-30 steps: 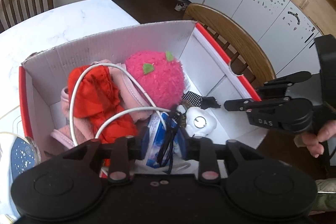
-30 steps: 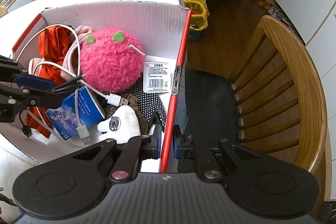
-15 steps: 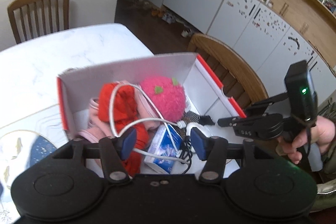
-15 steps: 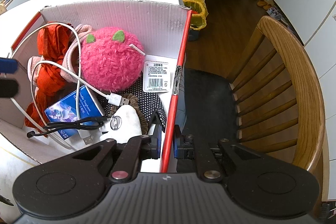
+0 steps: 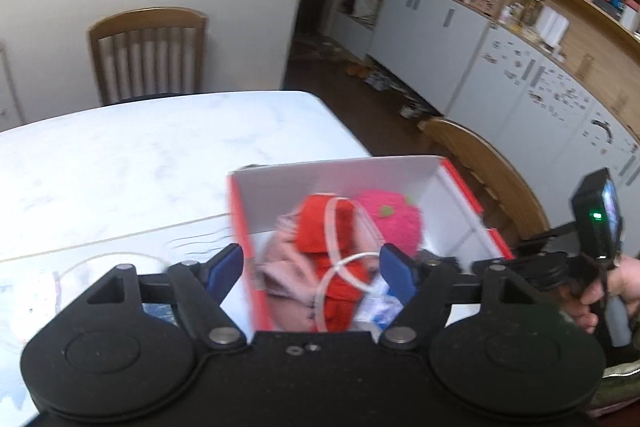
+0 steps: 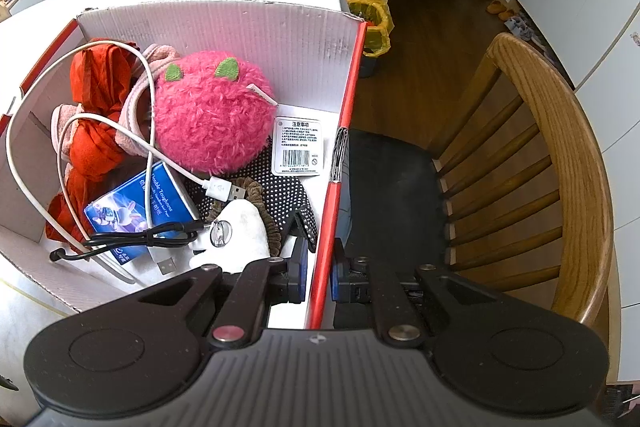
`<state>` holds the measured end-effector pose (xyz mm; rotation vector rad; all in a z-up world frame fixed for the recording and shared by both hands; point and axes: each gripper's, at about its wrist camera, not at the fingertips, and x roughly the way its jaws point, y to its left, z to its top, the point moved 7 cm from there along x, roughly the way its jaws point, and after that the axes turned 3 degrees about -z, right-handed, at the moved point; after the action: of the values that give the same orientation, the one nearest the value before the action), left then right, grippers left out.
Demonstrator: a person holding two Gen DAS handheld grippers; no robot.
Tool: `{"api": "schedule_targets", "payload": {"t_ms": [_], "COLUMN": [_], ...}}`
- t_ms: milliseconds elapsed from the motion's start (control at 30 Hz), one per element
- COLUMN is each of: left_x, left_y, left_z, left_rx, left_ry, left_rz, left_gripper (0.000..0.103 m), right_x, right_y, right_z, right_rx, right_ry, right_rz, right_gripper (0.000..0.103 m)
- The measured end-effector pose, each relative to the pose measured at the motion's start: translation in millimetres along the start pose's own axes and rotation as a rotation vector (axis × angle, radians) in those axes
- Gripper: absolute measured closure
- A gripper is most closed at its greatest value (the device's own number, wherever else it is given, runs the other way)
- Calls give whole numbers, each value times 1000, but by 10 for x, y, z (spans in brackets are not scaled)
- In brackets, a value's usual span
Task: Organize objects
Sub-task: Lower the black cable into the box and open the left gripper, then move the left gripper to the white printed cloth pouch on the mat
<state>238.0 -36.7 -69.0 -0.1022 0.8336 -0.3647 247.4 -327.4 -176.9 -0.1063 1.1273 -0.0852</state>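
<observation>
My left claw (image 5: 312,269) hangs above the near end of the cardboard box (image 6: 224,27), its jaws opening and nothing between the blue pads (image 5: 226,265); I see the box contents only beyond the gap, not touching it. My right claw (image 6: 318,277) is clamped on the red-edged right wall (image 6: 344,131) of the box, one pad inside the wall and one outside, pointing steeply down.

The box sits on the white desk (image 5: 140,163) at the corner nearest a wooden chair (image 6: 560,155). Inside it, a fluffy pink plush ball (image 6: 208,115) with two green ears lies against the back wall. To the left of it are a crumpled red cloth (image 6: 96,143) and a pink fabric piece (image 6: 136,103), with a white USB cable (image 6: 60,131) looping over both and ending in a plug beside the plush. A blue packet (image 6: 132,211) lies in front of the cloth, and a black cable (image 6: 136,237) rests across it. Next to the packet are a white toy (image 6: 240,227) and a black dotted glove (image 6: 280,187) with a barcode tag (image 6: 297,146) lying at its far side.

In the left view my right hand (image 5: 616,287) holds its claw's handle at the box's right side
</observation>
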Motion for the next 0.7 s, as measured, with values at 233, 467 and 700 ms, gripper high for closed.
{"api": "schedule_targets", "payload": {"t_ms": [233,467,700], "left_x": [-154,-339,-404], "left_y": [524,1264,2121], "left_z": [-30,-27,-102], "left_rx": [-69,-190,-286], "left_ry": [-23,-43,-4], "left_rz": [98,216,367], "left_gripper": [6,1,1], "right_x": [5,10,16], "right_y": [31,45,54], "right_z": [13,20,33], "right_rx": [-2,3,10], "right_ry": [9,17,26], "right_rz": [-17,-30,-41], "right_gripper": [92,92,92]}}
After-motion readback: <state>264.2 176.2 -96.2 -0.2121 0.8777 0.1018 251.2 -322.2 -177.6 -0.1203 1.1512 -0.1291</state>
